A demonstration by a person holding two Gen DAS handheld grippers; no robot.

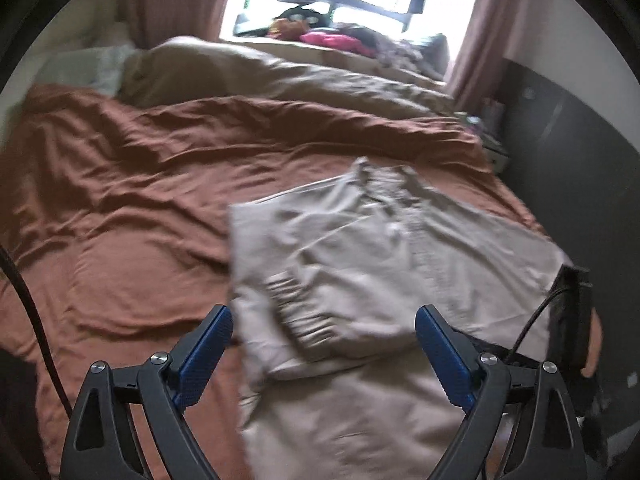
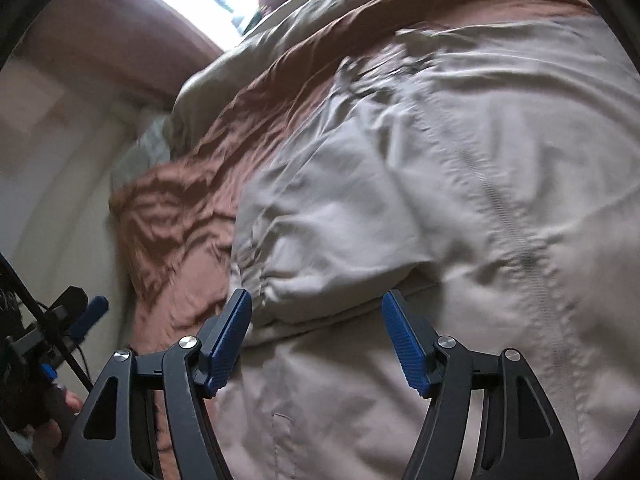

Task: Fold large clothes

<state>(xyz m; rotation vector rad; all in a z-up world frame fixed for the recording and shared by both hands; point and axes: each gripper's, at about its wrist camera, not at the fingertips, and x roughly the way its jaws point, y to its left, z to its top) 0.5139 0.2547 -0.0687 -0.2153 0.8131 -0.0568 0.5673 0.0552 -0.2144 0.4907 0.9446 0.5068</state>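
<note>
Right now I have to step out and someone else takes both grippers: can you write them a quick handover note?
Left gripper: open, empty, above the jacket's ribbed cuff.
Right gripper: open, empty, at the folded sleeve's edge.
Beige jacket: lies zipper up on the rust-brown bedspread, near the bed's right edge.
Done: one sleeve is folded across the front.
Left: probably the remaining folds; the other sleeve's state is unclear.

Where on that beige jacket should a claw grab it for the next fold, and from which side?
Probably the ribbed cuff of the sleeve folded across the beige jacket. It lies on top with a raised, loose edge, so a finger could slip under it. Come in low from the near side, where the open left claw already faces it. The right claw is open too, near the sleeve's puffed end.
</note>
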